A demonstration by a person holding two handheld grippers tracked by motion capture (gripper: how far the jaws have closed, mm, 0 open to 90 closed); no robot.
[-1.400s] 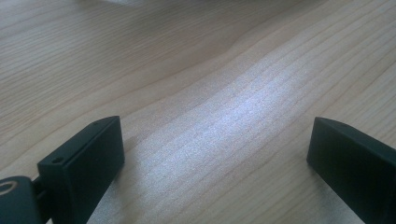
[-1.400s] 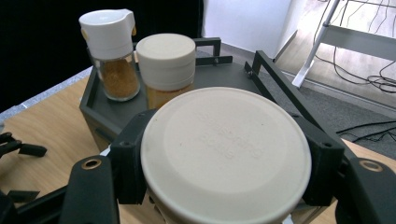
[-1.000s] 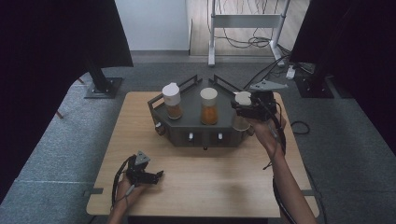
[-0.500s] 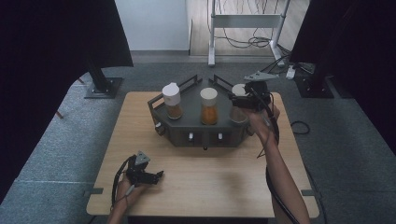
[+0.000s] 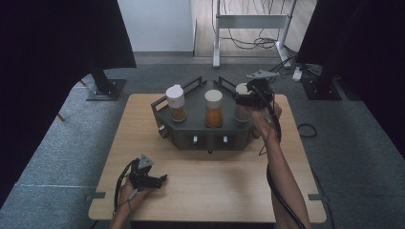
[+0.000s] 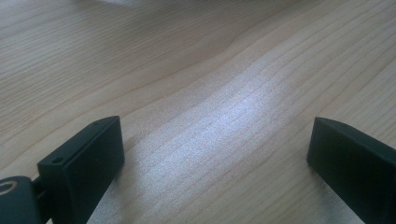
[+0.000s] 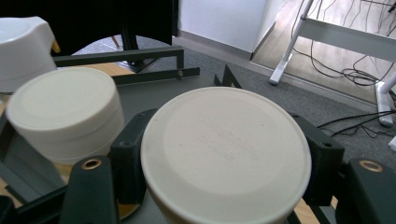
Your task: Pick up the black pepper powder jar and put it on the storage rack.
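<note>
Clamped on the cream lid (image 7: 226,156) of an upright jar (image 5: 242,110) at the dark rack's (image 5: 191,131) right end, the right gripper (image 5: 248,99) holds it; the left gripper (image 5: 154,180) rests wide open, nearer than the rack.

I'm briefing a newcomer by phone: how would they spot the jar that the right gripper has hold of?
On the light wooden table sits a dark grey angular rack carrying three cream-lidded jars. Take the rightmost jar: unlike the other two, its lid sits clamped between the black jaws of the right gripper.
</note>
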